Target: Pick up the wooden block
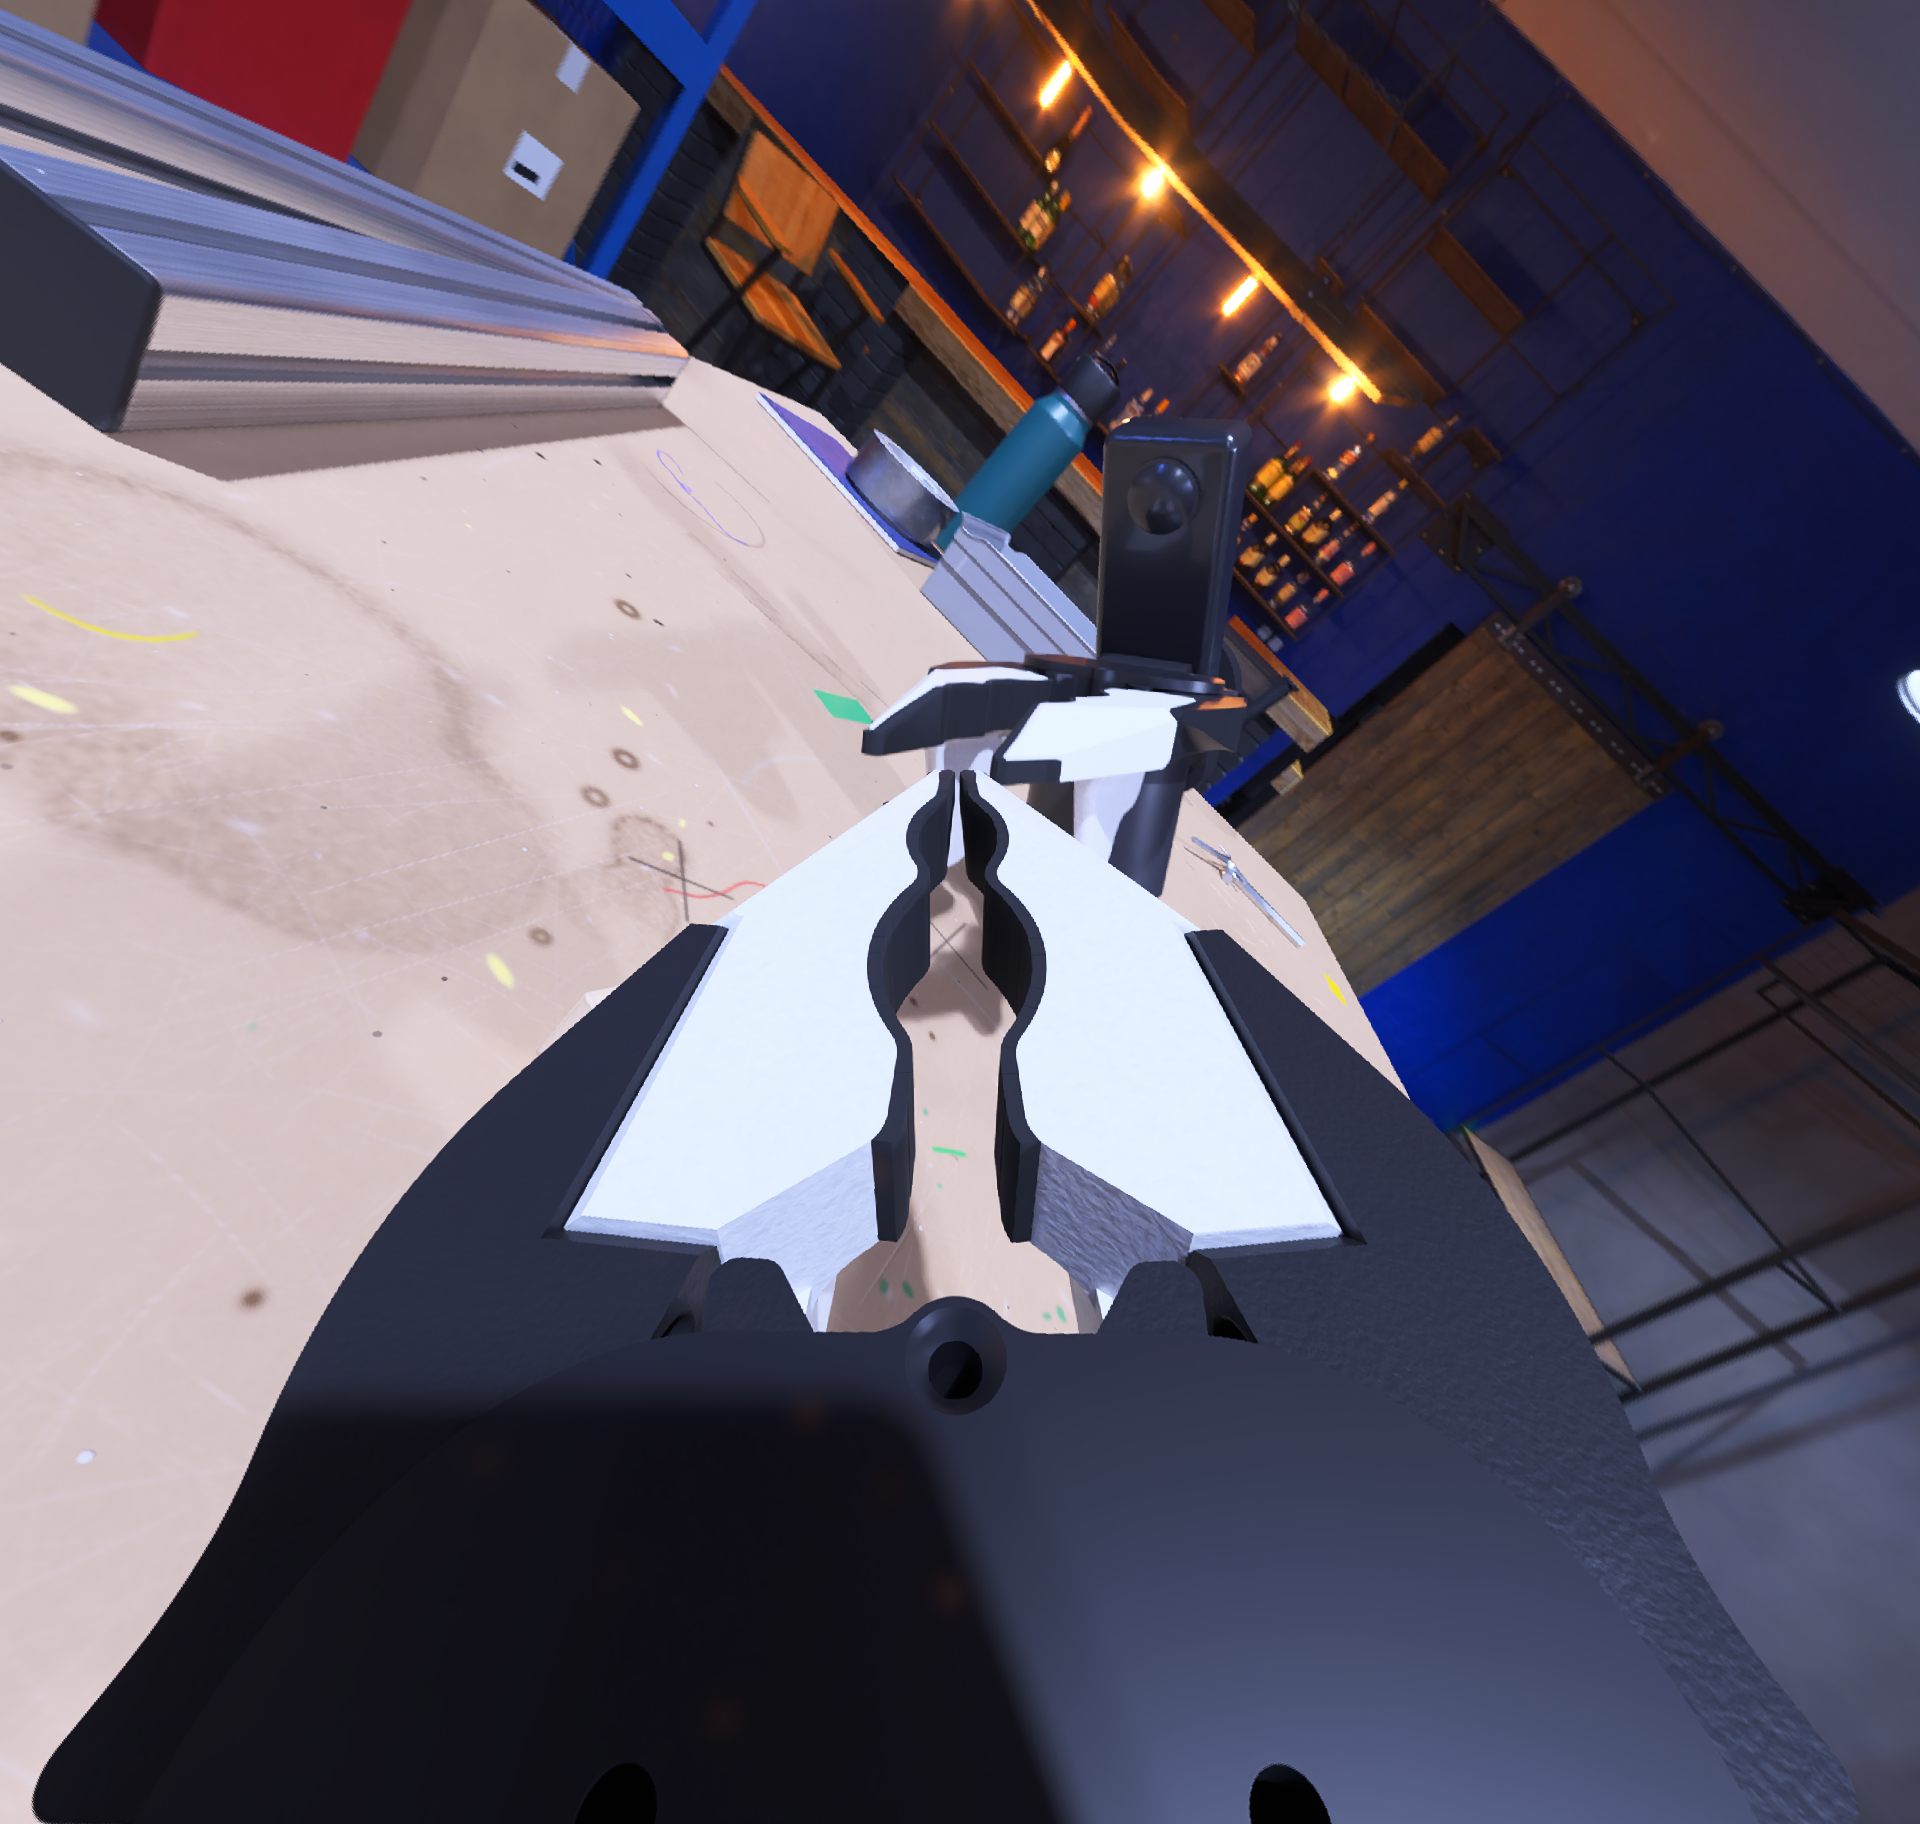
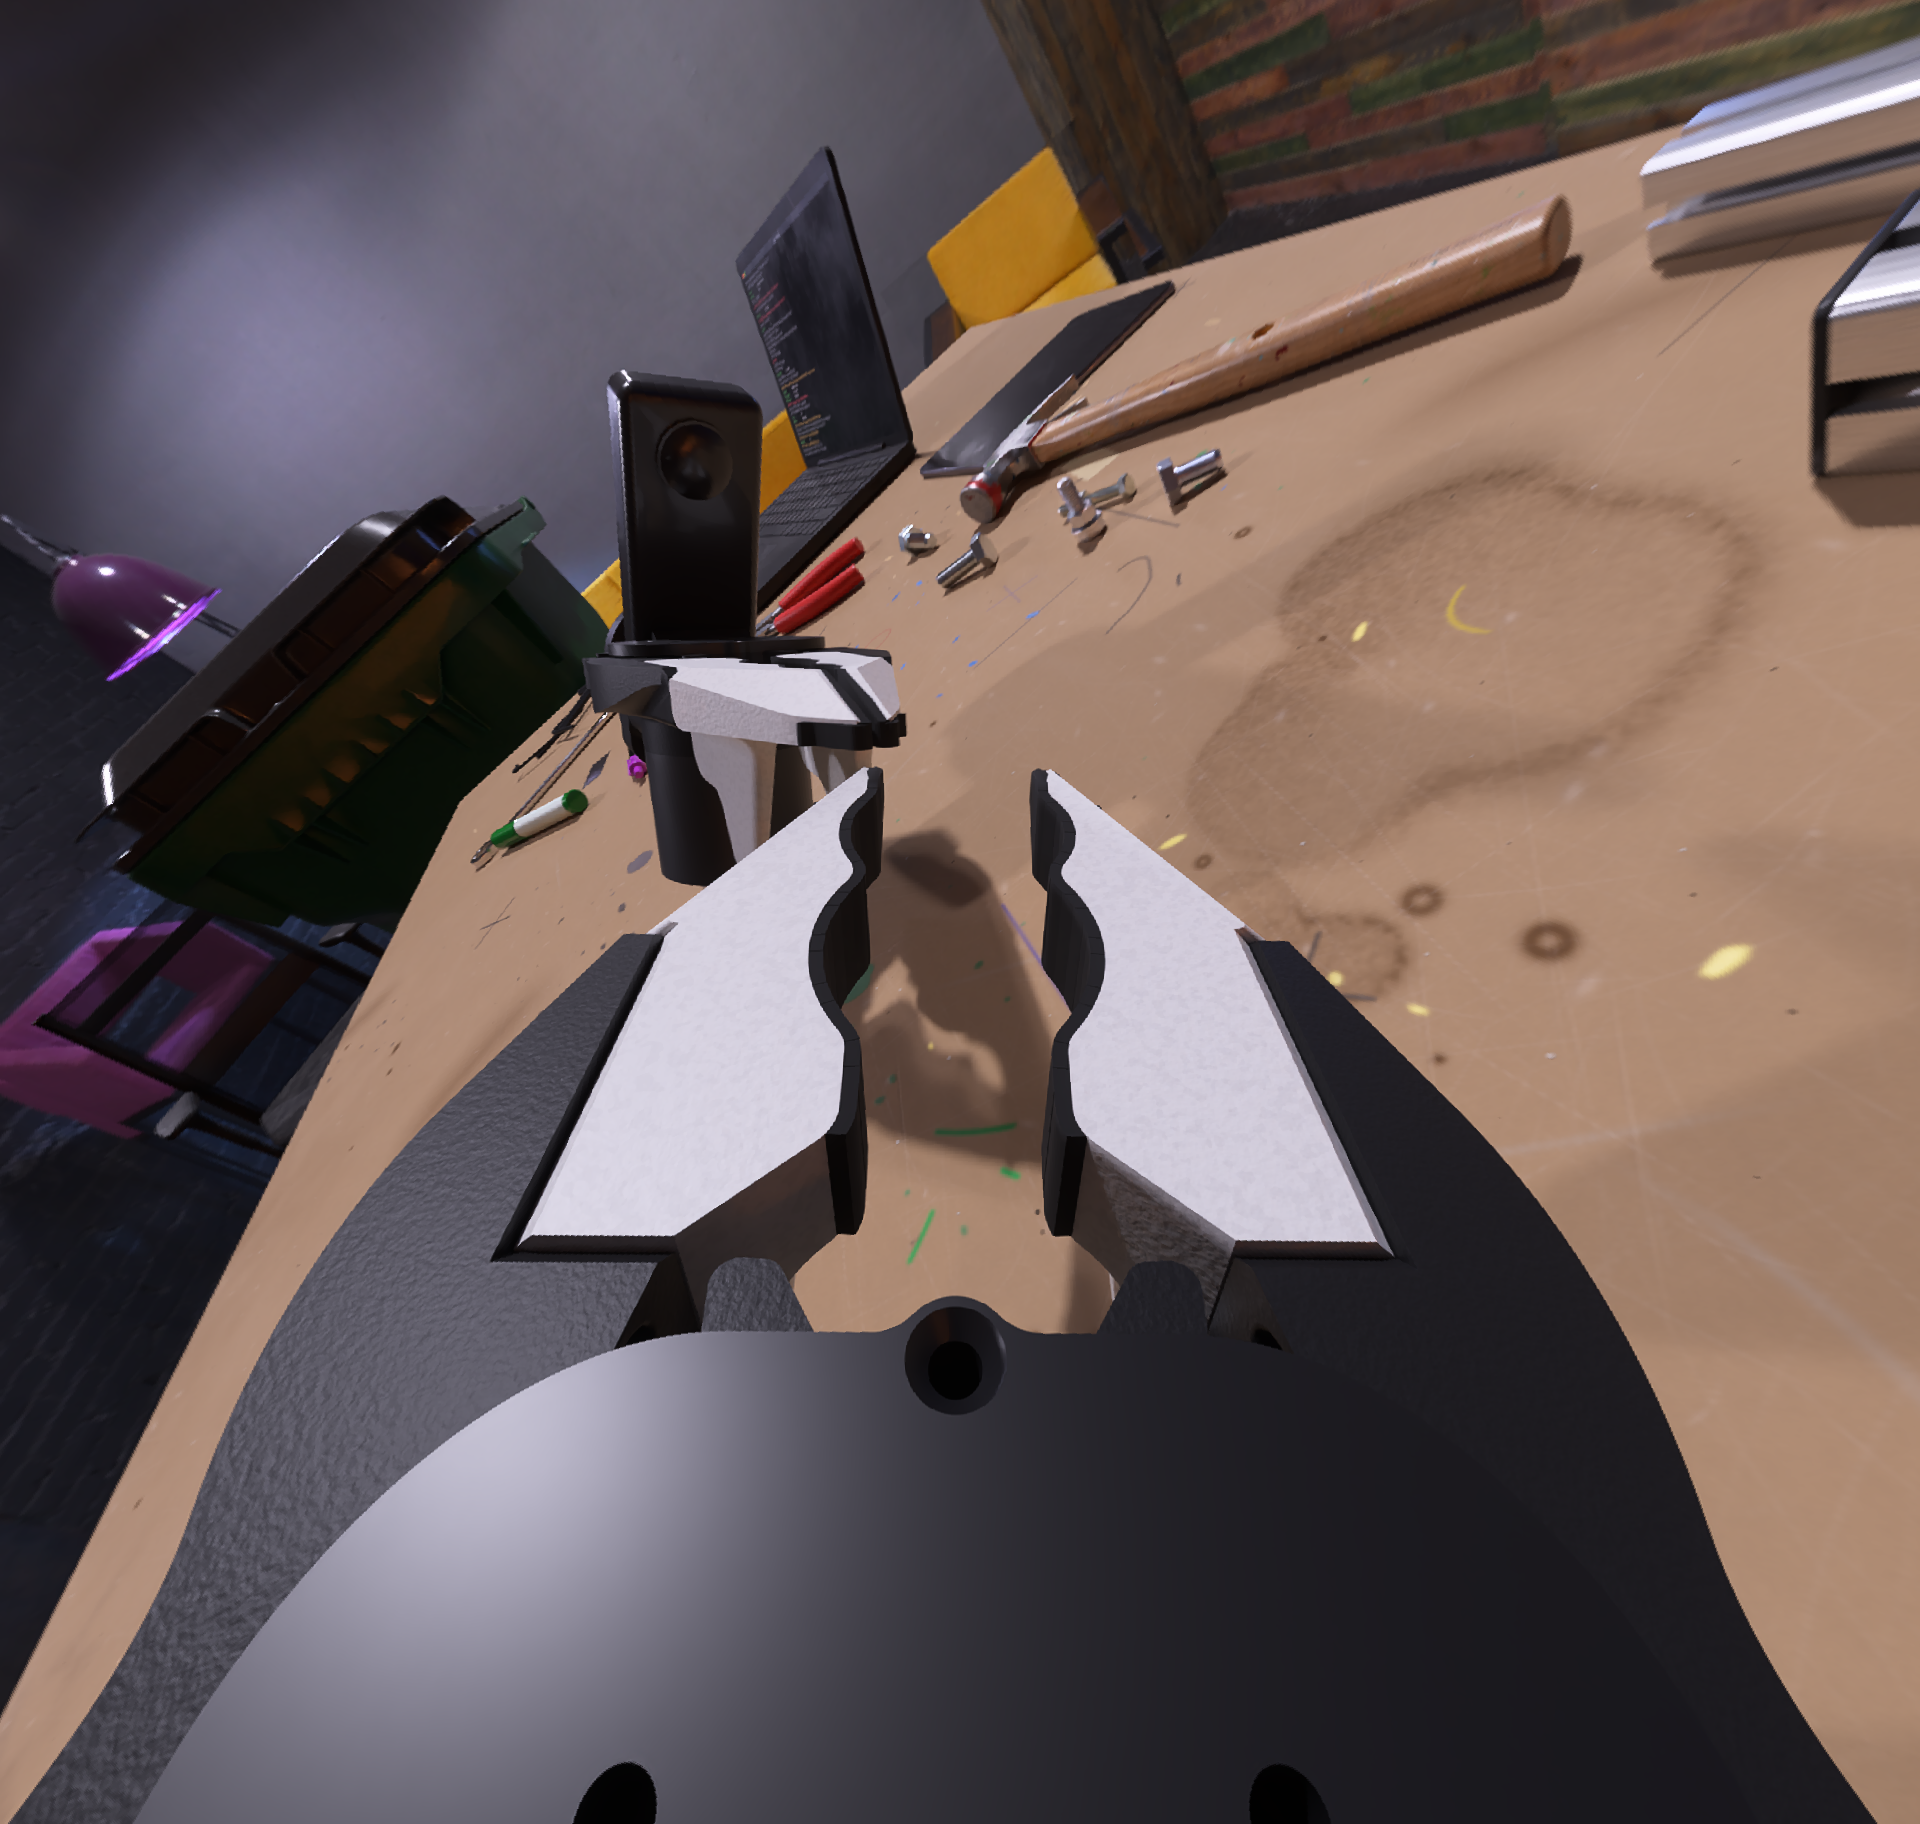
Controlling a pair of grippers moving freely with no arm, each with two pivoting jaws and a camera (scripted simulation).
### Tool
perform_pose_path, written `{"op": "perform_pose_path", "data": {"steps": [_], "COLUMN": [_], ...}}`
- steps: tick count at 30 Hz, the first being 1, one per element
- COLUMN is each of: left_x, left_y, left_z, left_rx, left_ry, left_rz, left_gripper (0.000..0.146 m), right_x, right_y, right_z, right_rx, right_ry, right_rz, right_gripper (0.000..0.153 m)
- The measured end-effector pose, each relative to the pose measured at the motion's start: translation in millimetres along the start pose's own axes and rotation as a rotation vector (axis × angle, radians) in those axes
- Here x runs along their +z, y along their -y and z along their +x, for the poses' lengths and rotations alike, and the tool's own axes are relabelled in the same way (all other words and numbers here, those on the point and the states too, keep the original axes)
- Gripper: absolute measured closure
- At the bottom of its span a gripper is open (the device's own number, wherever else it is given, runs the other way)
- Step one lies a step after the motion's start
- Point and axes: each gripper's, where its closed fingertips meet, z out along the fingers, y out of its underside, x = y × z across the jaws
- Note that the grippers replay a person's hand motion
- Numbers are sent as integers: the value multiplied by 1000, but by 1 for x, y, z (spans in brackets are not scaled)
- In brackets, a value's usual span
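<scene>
No wooden block shows clearly in either view. My left gripper (image 1: 954,787) is shut with nothing between its white fingers, low over the tan table (image 1: 312,735). My right gripper (image 2: 956,798) is open and empty, also low over the table (image 2: 1558,839). The two grippers face each other closely. The right gripper (image 1: 935,751) shows just past the left one's fingertips in the left wrist view. The left gripper (image 2: 878,720) shows to the front left in the right wrist view.
A hammer (image 2: 1299,330), several bolts (image 2: 1091,501), red-handled pliers (image 2: 816,585), a green marker (image 2: 540,818), a laptop (image 2: 821,361) and a dark bin (image 2: 343,694) lie beyond. Aluminium profiles (image 1: 312,299), a metal bowl (image 1: 899,501) and a teal bottle (image 1: 1023,465) stand at the far side.
</scene>
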Motion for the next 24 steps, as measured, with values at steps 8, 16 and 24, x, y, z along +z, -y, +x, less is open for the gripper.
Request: {"op": "perform_pose_path", "data": {"steps": [8,16,24], "left_x": [-61,-145,-167], "left_y": [-14,-68,-95], "left_z": [4,3,1], "left_rx": [-113,-367,-381], "left_ry": [-21,204,340], "left_rz": [-300,-372,-465], "left_gripper": [145,145,128], "right_x": [-19,4,63], "right_y": [14,-27,-57], "right_z": [19,29,25], "right_rx": [4,-432,-702], "right_ry": [-79,-293,-284], "right_rz": [94,-283,-511], "right_gripper": [130,124,126]}}
